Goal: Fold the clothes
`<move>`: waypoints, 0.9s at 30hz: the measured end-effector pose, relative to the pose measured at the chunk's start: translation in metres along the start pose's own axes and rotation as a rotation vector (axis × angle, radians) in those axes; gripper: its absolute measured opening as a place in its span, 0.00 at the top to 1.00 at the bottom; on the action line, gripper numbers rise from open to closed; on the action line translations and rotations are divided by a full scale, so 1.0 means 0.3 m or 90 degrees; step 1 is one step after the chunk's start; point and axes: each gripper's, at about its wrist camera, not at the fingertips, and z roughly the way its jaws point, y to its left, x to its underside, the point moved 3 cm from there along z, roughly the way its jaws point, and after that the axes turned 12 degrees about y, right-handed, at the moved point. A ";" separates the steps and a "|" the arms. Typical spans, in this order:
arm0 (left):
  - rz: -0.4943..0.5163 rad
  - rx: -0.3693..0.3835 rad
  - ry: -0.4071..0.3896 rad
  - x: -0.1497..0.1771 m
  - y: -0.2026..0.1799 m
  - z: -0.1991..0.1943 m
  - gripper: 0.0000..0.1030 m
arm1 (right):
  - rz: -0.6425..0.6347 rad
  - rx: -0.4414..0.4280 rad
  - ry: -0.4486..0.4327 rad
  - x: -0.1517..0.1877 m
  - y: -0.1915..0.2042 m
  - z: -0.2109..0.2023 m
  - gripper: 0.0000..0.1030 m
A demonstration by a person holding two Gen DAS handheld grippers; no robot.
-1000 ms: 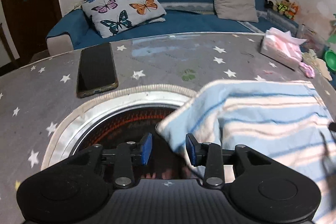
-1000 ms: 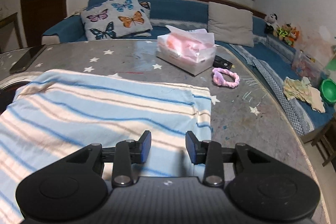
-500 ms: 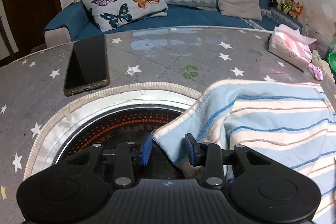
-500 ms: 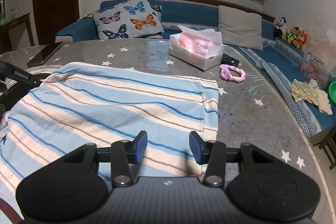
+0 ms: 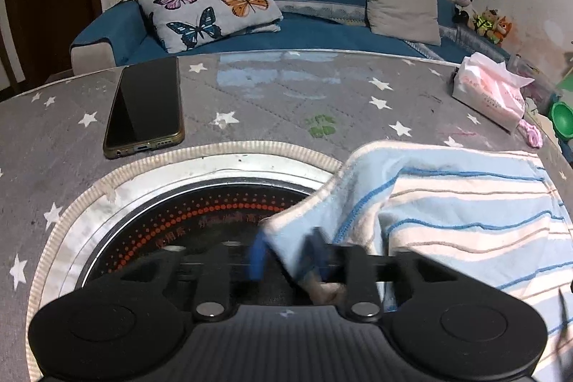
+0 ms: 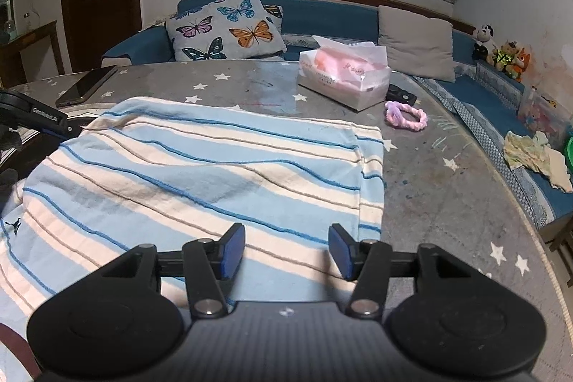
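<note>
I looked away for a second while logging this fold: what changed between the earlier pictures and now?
The left gripper has drawn the corner of the striped garment between its fingers, though motion blur hides whether it is clamped. The right gripper has widened, hovering open over the garment's near edge. The phone, tissue pack and pink hair tie stayed put.

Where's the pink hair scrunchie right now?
In the right wrist view the pink scrunchie lies on the star-print table, just right of the tissue box and beyond the striped garment's far right corner.
</note>
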 end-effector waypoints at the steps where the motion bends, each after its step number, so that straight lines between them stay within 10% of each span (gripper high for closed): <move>1: -0.003 -0.001 -0.004 -0.003 0.004 -0.001 0.94 | -0.001 -0.001 0.000 0.001 0.002 -0.001 0.49; 13: 0.089 -0.146 -0.153 -0.242 -0.021 -0.123 0.96 | -0.014 0.002 0.017 0.039 -0.001 0.011 0.48; 23: 0.090 -0.169 -0.061 -0.256 0.038 0.006 0.91 | -0.011 -0.002 0.023 0.066 -0.026 0.004 0.42; 27: 0.077 -0.159 -0.033 -0.159 0.108 -0.050 0.59 | -0.012 0.003 0.021 0.074 -0.031 -0.006 0.41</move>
